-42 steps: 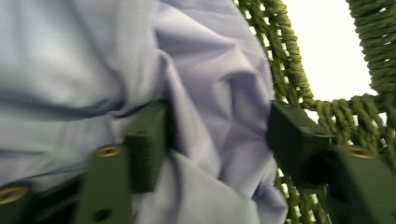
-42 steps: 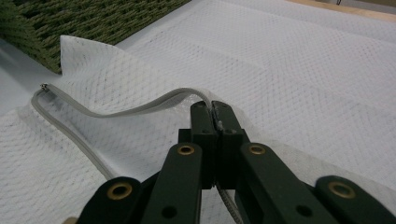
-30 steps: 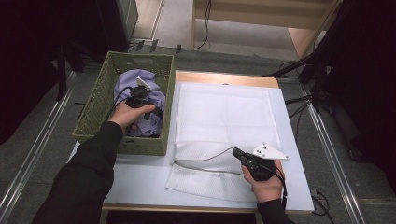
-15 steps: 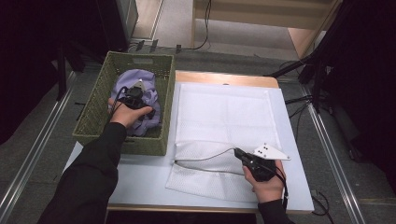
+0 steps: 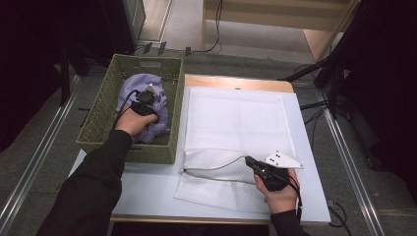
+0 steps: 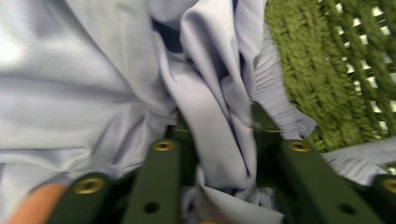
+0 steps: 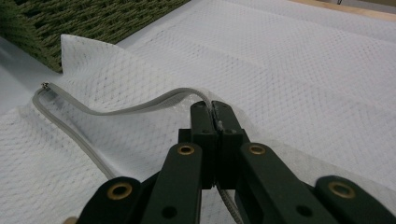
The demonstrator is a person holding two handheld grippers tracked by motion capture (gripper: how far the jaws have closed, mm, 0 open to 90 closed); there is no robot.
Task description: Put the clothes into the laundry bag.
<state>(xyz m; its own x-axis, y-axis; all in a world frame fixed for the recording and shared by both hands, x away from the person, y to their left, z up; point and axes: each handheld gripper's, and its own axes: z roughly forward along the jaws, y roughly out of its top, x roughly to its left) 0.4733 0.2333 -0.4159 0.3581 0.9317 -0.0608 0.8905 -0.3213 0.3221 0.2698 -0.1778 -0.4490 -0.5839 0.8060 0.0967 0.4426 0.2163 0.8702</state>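
A lavender cloth (image 5: 134, 87) lies bunched in the green woven basket (image 5: 101, 115). My left gripper (image 5: 146, 98) is pushed down into it. In the left gripper view its jaws (image 6: 219, 140) have just been closing, and a fold of the lavender cloth (image 6: 212, 107) is pinched between them. A white mesh bag (image 5: 236, 118) lies flat on the table. My right gripper (image 5: 247, 160) is shut on the bag's grey zipper edge (image 7: 116, 112), holding the mouth slightly lifted; the jaws (image 7: 214, 109) meet tightly on the mesh bag (image 7: 303, 70).
The basket stands at the table's left rear, its wall (image 6: 327, 56) close beside the left jaws. White tabletop (image 5: 147, 182) runs along the front, with a wooden board (image 5: 236, 82) behind the bag. Cables and metal rails lie on the floor around the table.
My left hand has shifted slightly on the cloth inside the basket. The right hand and the mesh bag have stayed where they were.
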